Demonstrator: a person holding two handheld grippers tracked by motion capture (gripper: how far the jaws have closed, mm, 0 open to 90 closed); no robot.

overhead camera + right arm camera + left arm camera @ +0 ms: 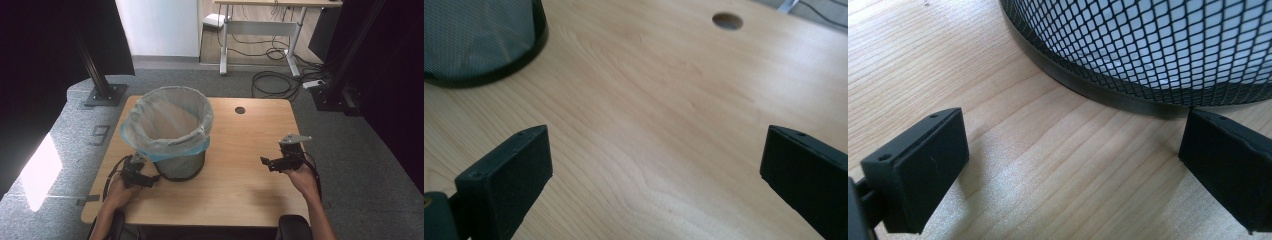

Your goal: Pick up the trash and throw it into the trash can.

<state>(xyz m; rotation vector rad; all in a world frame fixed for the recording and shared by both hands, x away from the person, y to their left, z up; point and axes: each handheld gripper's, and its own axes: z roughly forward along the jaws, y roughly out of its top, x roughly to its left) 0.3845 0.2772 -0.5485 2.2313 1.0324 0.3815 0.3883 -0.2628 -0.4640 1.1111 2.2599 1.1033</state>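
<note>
A black mesh wastebasket point(181, 165) lined with a pale blue plastic bag point(167, 122) stands on the left half of the wooden table point(250, 190). My left gripper point(145, 178) rests low on the table just left of the basket's base, open, with bare wood between its jaws. In the left gripper view the mesh wall point(1158, 45) and its black bottom ring sit right ahead of the left gripper point(1073, 170). My right gripper point(270, 162) hovers over the right side of the table, open and holding nothing. The right gripper view has the basket point(479, 40) at far left, beyond the right gripper point(654, 185).
A round cable hole point(240, 110) sits near the table's far edge; the same cable hole point(727, 21) appears ahead of the right jaws. Grey carpet surrounds the table. A black stand base point(104, 94) is at back left, and a desk with cables point(270, 50) stands behind.
</note>
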